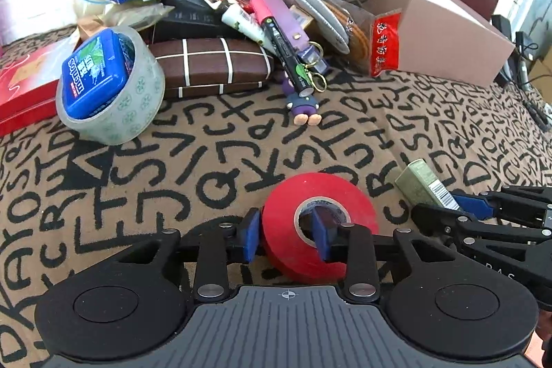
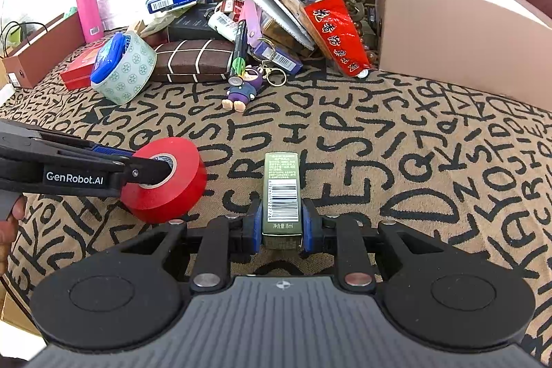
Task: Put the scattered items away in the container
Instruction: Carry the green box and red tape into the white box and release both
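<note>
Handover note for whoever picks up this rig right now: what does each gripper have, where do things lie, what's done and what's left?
Left gripper: shut on the red tape roll, one finger through its core.
Right gripper: shut on the small green box.
Both items sit low over the patterned cloth.
Cardboard box lies at the far right; a pile of clutter is beside it.
Neither held item is in the cardboard box yet.

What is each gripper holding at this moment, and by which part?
The left gripper holds the red tape roll by its wall, one finger outside, one in the core. The right gripper clamps the small olive box by its long sides near the barcode end.
</note>
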`<state>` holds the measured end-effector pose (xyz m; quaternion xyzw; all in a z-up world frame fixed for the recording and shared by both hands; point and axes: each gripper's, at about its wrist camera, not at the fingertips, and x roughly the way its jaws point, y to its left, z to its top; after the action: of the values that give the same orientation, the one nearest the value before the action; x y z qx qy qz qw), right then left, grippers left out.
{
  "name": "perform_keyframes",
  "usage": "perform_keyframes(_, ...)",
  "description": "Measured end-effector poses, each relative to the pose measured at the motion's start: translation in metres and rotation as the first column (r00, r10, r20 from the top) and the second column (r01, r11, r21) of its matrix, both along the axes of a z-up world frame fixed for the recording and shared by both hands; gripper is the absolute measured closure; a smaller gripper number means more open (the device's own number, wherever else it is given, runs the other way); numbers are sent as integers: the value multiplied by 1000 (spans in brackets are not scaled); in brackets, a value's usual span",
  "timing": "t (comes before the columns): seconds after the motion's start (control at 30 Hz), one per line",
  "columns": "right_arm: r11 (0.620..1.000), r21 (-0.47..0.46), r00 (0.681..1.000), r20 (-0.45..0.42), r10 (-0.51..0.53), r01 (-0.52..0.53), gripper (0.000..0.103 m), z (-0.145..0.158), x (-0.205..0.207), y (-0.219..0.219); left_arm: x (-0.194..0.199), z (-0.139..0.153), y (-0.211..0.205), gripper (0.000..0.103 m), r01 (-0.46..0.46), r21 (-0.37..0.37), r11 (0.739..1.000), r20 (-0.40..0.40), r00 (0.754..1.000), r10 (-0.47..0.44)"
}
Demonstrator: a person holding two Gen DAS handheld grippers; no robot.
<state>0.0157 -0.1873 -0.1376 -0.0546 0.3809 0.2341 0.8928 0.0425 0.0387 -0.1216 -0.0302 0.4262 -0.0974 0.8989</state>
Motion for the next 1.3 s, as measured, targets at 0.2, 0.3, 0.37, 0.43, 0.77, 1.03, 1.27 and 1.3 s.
perform_keyframes(0.2,1000,6,1000,4,-2,2,78,-1,1,0,0,-1,-8,73,14,59,998,20,1000,-15)
perform_keyframes(0.3,1000,20,1000,4,-3,3,78,-2,2,-1,-1,1,-7,75,-1,50,999,19,1000,0)
perform_keyframes(0.37,1000,25,1000,2,-6,5,78,-1,1,-2,-3,4,-6,77,-14,39,999,12,1000,14)
perform_keyframes(0.43,998,57,1000,-16,-2,3,78,2,-1,-5,-5,7,-6,77,-12,0,1000,3,1000,12)
perform_keyframes(0.77,983,183,999,30,-24,18,78,34,-1,-37,6,50,-27,78,80,-129,988,52,996,-74)
perform_keyframes(1.03,969,246,991,118,-66,35,78,73,28,-77,55,118,-77,78,200,-134,971,174,969,-175)
perform_keyframes(1.27,972,228,973,208,-101,52,78,118,78,-105,117,157,-129,77,220,-105,970,222,956,-193)
perform_keyframes(1.3,973,223,970,216,-108,59,78,123,87,-108,129,161,-136,77,219,-108,970,219,957,-191)
